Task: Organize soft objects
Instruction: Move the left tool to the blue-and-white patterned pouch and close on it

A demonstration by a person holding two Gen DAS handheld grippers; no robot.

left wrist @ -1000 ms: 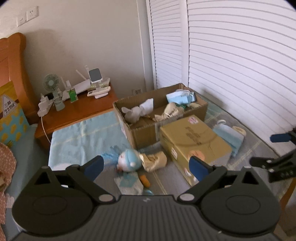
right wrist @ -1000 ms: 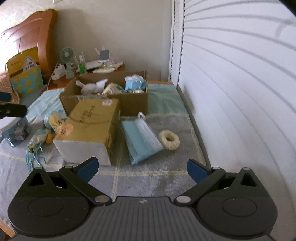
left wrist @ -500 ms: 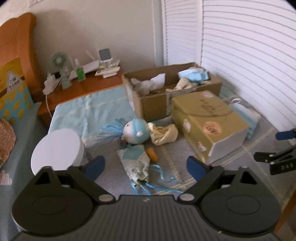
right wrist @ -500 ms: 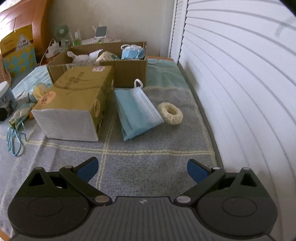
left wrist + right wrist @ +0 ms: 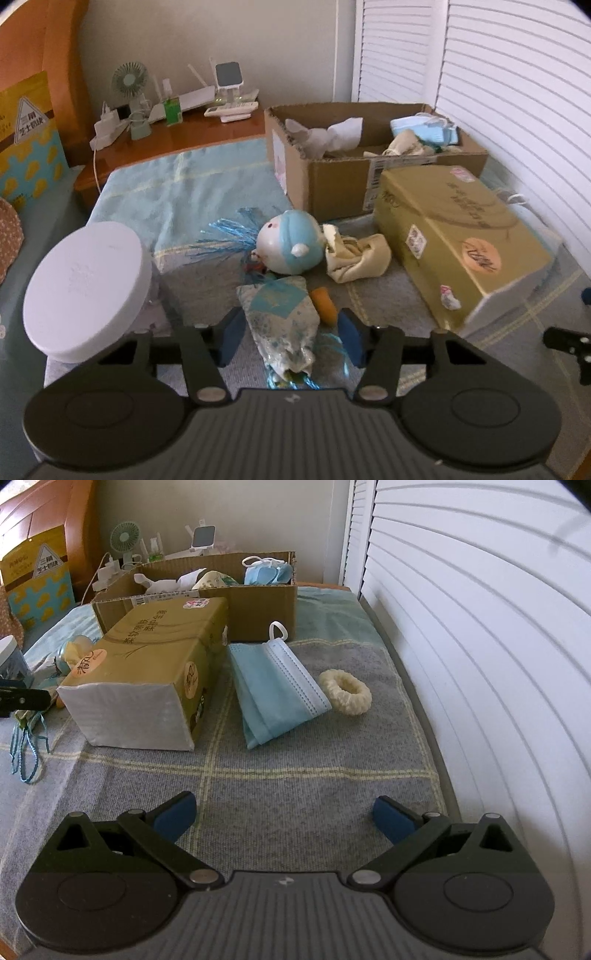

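Observation:
A floral fabric pouch lies on the grey blanket between the fingers of my left gripper. Its jaws are closing around the pouch, and a gap still shows on the right side. Just beyond lie an orange piece, a blue-and-white doll head and a crumpled beige cloth. My right gripper stands open over bare blanket with nothing between its fingers. Ahead of it lie a blue face mask and a cream scrunchie. An open cardboard box at the back holds masks and cloths.
A golden tissue box lies between the two groups of things. A jar with a white lid stands close on the left gripper's left. A wooden nightstand carries a fan and gadgets. White slatted doors run along the right.
The left gripper has sunk toward the pouch and its jaws have narrowed around it. The right gripper dropped a little toward the blanket and stays wide.

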